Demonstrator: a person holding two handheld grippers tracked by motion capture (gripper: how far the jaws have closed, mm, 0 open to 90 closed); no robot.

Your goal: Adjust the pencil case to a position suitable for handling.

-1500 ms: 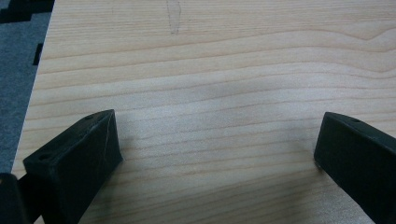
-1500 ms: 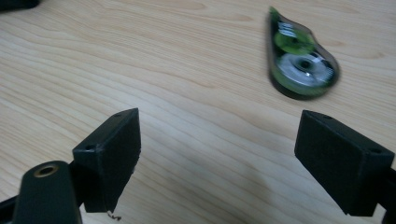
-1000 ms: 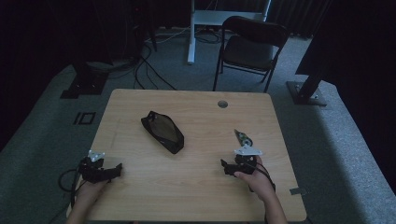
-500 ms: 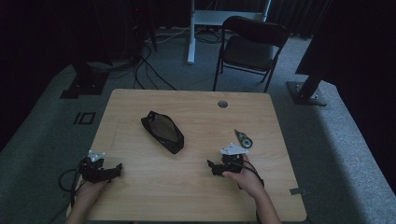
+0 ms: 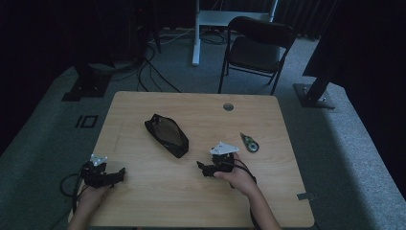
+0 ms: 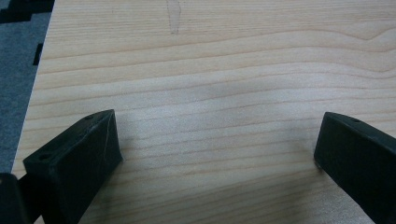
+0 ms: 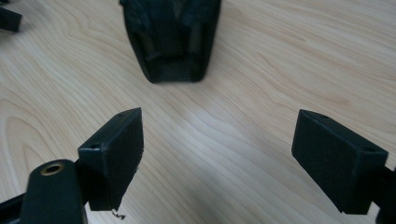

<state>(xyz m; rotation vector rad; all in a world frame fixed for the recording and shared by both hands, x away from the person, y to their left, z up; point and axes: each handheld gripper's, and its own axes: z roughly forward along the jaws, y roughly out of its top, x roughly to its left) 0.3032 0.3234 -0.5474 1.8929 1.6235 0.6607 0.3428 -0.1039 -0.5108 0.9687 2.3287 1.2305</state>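
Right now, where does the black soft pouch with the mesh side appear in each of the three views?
High view: the black soft pouch lies slantwise left of the middle of the light wooden table.
Left gripper view: not in it; open jaws over bare wood.
Right gripper view: its end is at top centre, beyond the open right gripper.
Shared landmark: the table's wood grain.

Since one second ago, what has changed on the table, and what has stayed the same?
The right gripper moved leftward, away from the small tape dispenser and toward the black pouch, fingers open and empty. The dispenser now lies apart from it. The left gripper, pouch and table stayed in place.
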